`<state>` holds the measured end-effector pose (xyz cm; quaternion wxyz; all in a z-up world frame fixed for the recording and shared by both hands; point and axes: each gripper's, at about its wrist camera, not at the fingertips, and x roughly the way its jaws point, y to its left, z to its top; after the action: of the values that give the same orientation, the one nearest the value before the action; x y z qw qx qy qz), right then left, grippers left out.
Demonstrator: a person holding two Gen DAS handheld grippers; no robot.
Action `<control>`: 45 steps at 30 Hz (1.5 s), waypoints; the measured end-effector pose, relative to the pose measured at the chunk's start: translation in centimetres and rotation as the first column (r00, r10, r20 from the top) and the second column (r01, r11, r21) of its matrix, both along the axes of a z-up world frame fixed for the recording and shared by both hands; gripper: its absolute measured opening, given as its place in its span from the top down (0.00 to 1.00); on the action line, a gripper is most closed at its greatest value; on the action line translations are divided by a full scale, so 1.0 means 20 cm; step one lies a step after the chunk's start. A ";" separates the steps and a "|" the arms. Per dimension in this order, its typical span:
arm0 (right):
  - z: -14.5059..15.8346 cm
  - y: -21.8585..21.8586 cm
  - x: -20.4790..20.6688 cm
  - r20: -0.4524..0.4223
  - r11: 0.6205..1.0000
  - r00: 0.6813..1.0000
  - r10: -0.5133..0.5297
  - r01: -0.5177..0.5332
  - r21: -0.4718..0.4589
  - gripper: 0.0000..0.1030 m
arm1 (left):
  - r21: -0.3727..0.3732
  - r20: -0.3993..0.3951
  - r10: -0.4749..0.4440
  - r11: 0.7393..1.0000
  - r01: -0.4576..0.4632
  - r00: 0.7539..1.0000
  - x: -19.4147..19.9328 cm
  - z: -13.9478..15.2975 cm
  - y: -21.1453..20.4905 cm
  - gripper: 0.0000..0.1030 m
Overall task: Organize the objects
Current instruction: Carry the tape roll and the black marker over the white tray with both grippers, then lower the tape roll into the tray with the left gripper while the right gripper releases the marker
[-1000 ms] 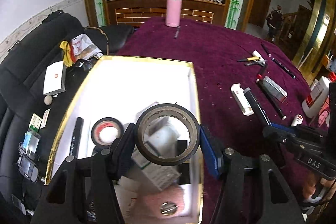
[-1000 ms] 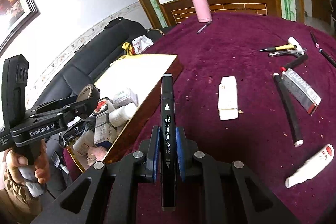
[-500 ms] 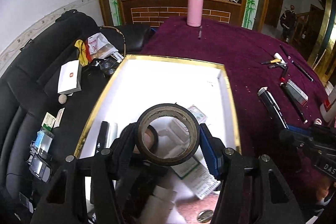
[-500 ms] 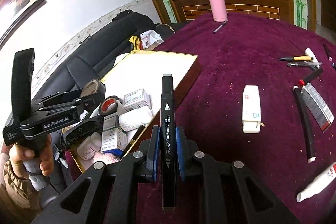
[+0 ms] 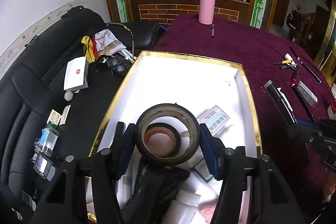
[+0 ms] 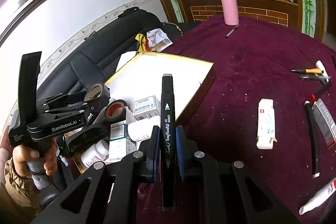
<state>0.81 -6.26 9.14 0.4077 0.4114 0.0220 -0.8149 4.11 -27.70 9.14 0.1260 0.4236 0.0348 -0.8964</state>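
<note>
Daylit, box floor (image 5: pixel 180 81) glaring white (fisheye-bent edges, slight blur).

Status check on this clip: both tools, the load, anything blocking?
Left tool shut on tape roll, over the box. Right tool shut on marker, over the table. Second tape roll and cartons crowd the box's near end.

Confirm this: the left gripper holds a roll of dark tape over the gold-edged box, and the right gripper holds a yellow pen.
Not quite. The right gripper holds a black art marker, not a yellow pen, as the right wrist view shows. The left gripper does hold the dark tape roll over the gold-edged box.
</note>
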 end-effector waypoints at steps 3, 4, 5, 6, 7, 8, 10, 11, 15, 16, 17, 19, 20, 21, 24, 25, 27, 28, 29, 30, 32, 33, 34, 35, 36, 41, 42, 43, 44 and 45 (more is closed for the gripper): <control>0.01 -0.04 -0.01 0.000 1.000 1.000 0.012 -0.012 0.003 0.84 | 0.009 0.007 0.008 1.000 -0.008 1.000 0.00 -0.01 -0.04 0.43; 0.01 -0.06 -0.02 0.000 1.000 1.000 0.015 -0.015 0.005 0.84 | 0.010 0.008 0.012 1.000 -0.012 1.000 0.00 -0.01 -0.06 0.43; 0.01 -0.07 -0.02 -0.001 1.000 1.000 0.018 -0.018 0.007 0.84 | 0.011 0.010 0.017 1.000 -0.017 1.000 0.00 -0.01 -0.08 0.43; 0.01 -0.09 -0.03 -0.002 1.000 1.000 0.021 -0.021 0.009 0.84 | 0.014 0.011 0.022 1.000 -0.023 1.000 0.00 -0.01 -0.10 0.43; 0.01 -0.10 -0.03 -0.003 1.000 1.000 0.023 -0.023 0.012 0.84 | 0.017 0.012 0.026 0.999 -0.027 1.000 0.00 -0.01 -0.11 0.43; 0.01 -0.11 -0.04 -0.002 0.999 0.999 0.035 -0.035 0.012 0.84 | 0.022 0.015 0.031 0.999 -0.031 0.999 0.00 -0.01 -0.14 0.43; 0.02 -0.15 -0.05 -0.003 0.999 0.999 0.042 -0.042 0.017 0.84 | 0.029 0.022 0.034 0.999 -0.035 0.999 -0.01 -0.02 -0.16 0.43; 0.02 -0.16 -0.05 -0.004 0.999 0.999 0.047 -0.047 0.022 0.84 | 0.036 0.031 0.032 0.999 -0.034 0.999 -0.02 -0.03 -0.18 0.43; 0.01 -0.23 -0.06 -0.006 0.997 0.998 0.064 -0.063 0.042 0.84 | 0.056 0.053 0.026 0.998 -0.029 0.998 -0.06 -0.04 -0.23 0.43; 0.01 -0.25 -0.07 -0.005 0.997 0.998 0.066 -0.066 0.048 0.84 | 0.060 0.056 0.024 0.998 -0.027 0.998 -0.07 -0.04 -0.24 0.43; 0.00 -0.25 -0.07 -0.004 0.996 0.998 0.068 -0.067 0.050 0.84 | 0.064 0.062 0.017 0.998 -0.021 0.998 -0.10 -0.04 -0.25 0.43; -0.01 -0.28 -0.09 0.003 0.996 0.998 0.069 -0.069 0.057 0.84 | 0.072 0.071 0.004 0.997 -0.009 0.997 -0.14 -0.03 -0.26 0.43; -0.01 -0.29 -0.10 0.007 0.996 0.998 0.068 -0.069 0.058 0.84 | 0.077 0.079 -0.005 0.997 -0.001 0.997 -0.16 -0.03 -0.26 0.43; -0.01 -0.30 -0.11 0.011 0.996 0.998 0.067 -0.068 0.062 0.84 | 0.082 0.085 -0.011 0.997 0.004 0.996 -0.19 -0.03 -0.26 0.43; -0.03 -0.34 -0.16 0.014 0.995 0.998 0.060 -0.061 0.075 0.84 | 0.087 0.109 -0.037 0.996 0.027 0.993 -0.27 -0.06 -0.26 0.43; -0.03 -0.35 -0.17 0.018 0.995 0.998 0.059 -0.060 0.076 0.84 | 0.090 0.117 -0.044 0.995 0.033 0.992 -0.30 -0.07 -0.26 0.43; -0.04 -0.38 -0.20 0.027 0.995 0.998 0.056 -0.058 0.077 0.84 | 0.104 0.126 -0.061 0.993 0.048 0.990 -0.35 -0.09 -0.25 0.43; -0.04 -0.39 -0.22 0.031 0.995 0.998 0.056 -0.059 0.080 0.84 | 0.111 0.130 -0.068 0.992 0.054 0.989 -0.38 -0.11 -0.25 0.43; -0.04 -0.40 -0.23 0.037 0.995 0.998 0.055 -0.058 0.081 0.84 | 0.118 0.136 -0.075 0.991 0.059 0.988 -0.40 -0.12 -0.25 0.43; -0.05 -0.42 -0.25 0.047 0.995 0.997 0.056 -0.060 0.083 0.84 | 0.122 0.138 -0.075 0.991 0.058 0.988 -0.42 -0.14 -0.25 0.43; -0.06 -0.46 -0.28 0.060 0.994 0.996 0.059 -0.064 0.086 0.84 | 0.130 0.146 -0.079 0.990 0.060 0.986 -0.45 -0.17 -0.25 0.43; -0.06 -0.48 -0.30 0.059 0.993 0.997 0.058 -0.064 0.095 0.84 | 0.132 0.150 -0.077 0.990 0.057 0.986 -0.45 -0.18 -0.26 0.43; -0.07 -0.49 -0.31 0.058 0.993 0.997 0.058 -0.064 0.101 0.84 | 0.132 0.156 -0.074 0.990 0.053 0.985 -0.46 -0.20 -0.26 0.43; -0.07 -0.51 -0.33 0.059 0.992 0.997 0.055 -0.061 0.108 0.84 | 0.137 0.162 -0.068 0.989 0.046 0.984 -0.47 -0.21 -0.27 0.43; -0.08 -0.52 -0.34 0.060 0.992 0.997 0.053 -0.060 0.113 0.84 | 0.145 0.164 -0.066 0.989 0.042 0.984 -0.47 -0.22 -0.27 0.43; -0.12 -0.60 -0.41 0.055 0.988 0.997 0.049 -0.056 0.141 0.84 | 0.163 0.177 -0.062 0.986 0.033 0.982 -0.47 -0.27 -0.30 0.43; -0.13 -0.61 -0.41 0.056 0.988 0.997 0.046 -0.053 0.146 0.84 | 0.167 0.184 -0.062 0.985 0.031 0.981 -0.47 -0.28 -0.30 0.43; -0.14 -0.62 -0.42 0.058 0.987 0.997 0.041 -0.050 0.150 0.84 | 0.157 0.187 -0.060 0.987 0.031 0.981 -0.46 -0.28 -0.30 0.43; -0.16 -0.63 -0.43 0.063 0.987 0.997 0.035 -0.045 0.153 0.84 | 0.156 0.194 -0.062 0.987 0.032 0.979 -0.46 -0.28 -0.30 0.43; -0.18 -0.63 -0.43 0.066 0.987 0.997 0.033 -0.043 0.155 0.84 | 0.152 0.199 -0.063 0.988 0.033 0.978 -0.45 -0.28 -0.30 0.43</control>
<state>-7.88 -18.85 5.60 0.3900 0.4674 0.0807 -0.7893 -4.88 -33.64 3.47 0.0753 0.5217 0.0778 -0.8462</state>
